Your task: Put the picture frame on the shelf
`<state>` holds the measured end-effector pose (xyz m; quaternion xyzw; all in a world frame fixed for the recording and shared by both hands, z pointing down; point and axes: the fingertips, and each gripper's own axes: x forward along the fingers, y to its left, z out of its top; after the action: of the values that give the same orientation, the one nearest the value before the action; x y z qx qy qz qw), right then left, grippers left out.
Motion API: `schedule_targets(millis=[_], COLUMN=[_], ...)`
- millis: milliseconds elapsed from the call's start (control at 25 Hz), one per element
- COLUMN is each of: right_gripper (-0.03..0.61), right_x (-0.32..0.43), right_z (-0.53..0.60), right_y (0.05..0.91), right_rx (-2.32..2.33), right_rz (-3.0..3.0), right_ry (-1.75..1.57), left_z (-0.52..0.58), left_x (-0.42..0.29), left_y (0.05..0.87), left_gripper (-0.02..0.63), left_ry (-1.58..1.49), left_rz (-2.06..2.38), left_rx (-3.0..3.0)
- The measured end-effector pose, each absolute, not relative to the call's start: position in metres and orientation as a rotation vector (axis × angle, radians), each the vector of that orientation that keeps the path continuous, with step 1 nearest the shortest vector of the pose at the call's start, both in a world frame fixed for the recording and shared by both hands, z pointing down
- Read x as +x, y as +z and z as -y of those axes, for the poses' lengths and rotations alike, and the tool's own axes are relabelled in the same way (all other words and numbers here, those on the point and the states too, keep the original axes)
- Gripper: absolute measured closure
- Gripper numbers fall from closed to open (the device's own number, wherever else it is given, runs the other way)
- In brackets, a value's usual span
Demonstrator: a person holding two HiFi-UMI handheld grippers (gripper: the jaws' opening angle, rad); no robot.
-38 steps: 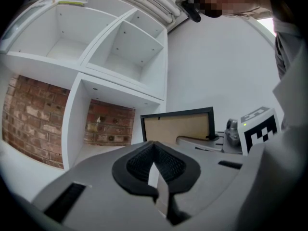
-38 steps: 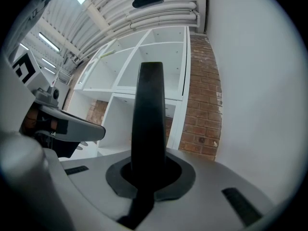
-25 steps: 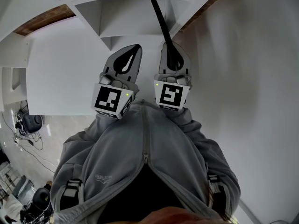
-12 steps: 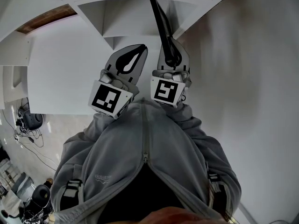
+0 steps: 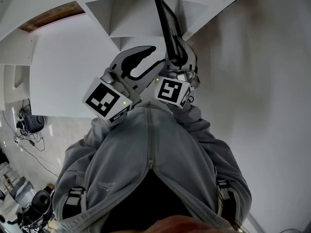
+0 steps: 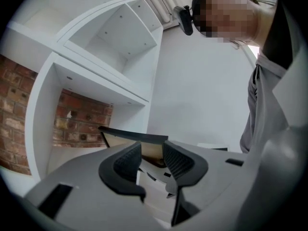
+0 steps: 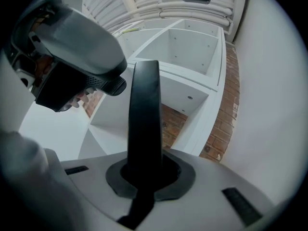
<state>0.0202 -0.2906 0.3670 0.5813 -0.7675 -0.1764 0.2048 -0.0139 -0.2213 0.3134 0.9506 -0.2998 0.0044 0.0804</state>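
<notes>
**PICTURE FRAME, HELD END-ON TOWARD THE SHELF, RIGHT GRIP ONLY**

- Left gripper [image 5: 156,57] [image 6: 151,153]: open, just parted, nothing pressed between the pads. Level, just left of the frame and angled toward it.
- Picture frame [image 5: 166,21] [image 6: 132,134] [image 7: 144,109]: black, thin, edge-on in the head view.
  - Near end in the right gripper, long axis straight out from those jaws toward the shelf.
  - Far end up by the front edge of a middle compartment; contact with the board not discernible.
  - From the left gripper: beyond the jaw tips, tan back showing.
- Right gripper [image 5: 176,57] [image 7: 147,170]: clamped tight on the frame's near end. Sole holder, so the nearer hand.
- Shelf [image 5: 136,13] [image 6: 103,81] [image 7: 197,47]: white, open compartments over brick, directly ahead of both grippers.
- Coming move, by judgement: a push along the frame's own axis into the compartment, then down onto its floor.
</notes>
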Motion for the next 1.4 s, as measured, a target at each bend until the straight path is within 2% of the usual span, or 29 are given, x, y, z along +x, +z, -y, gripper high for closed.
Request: schedule_targets(millis=[160, 720, 760, 840, 920, 1120, 1400], right_gripper=[0.544, 0.538, 0.522, 0.434, 0.394, 0.35, 0.335], right_x=[0.016, 0.009, 0.009, 0.01, 0.013, 0.021, 0.045], right_z=[0.29, 0.285, 0.283, 0.28, 0.276, 0.264, 0.245], right_y=[0.369, 0.384, 0.385, 0.389, 0.393, 0.399, 0.416], right_rx=[1.592, 1.461, 1.446, 1.415, 1.39, 1.326, 1.247], right_rz=[2.116, 2.182, 2.206, 2.253, 2.294, 2.416, 2.554], right_ry=[-0.529, -0.52, -0.5, -0.448, -0.39, -0.271, -0.068], left_z=[0.217, 0.222, 0.223, 0.224, 0.224, 0.228, 0.231], left_x=[-0.007, -0.005, -0.006, -0.009, -0.011, -0.017, -0.02], left_y=[0.311, 0.328, 0.329, 0.33, 0.33, 0.332, 0.336], left_gripper=[0.461, 0.467, 0.471, 0.476, 0.477, 0.483, 0.485], left_ry=[0.003, 0.073, 0.068, 0.061, 0.054, 0.04, 0.016], left_rz=[0.822, 0.843, 0.852, 0.865, 0.87, 0.896, 0.919], left_rx=[2.843, 2.836, 2.833, 2.829, 2.825, 2.811, 2.807])
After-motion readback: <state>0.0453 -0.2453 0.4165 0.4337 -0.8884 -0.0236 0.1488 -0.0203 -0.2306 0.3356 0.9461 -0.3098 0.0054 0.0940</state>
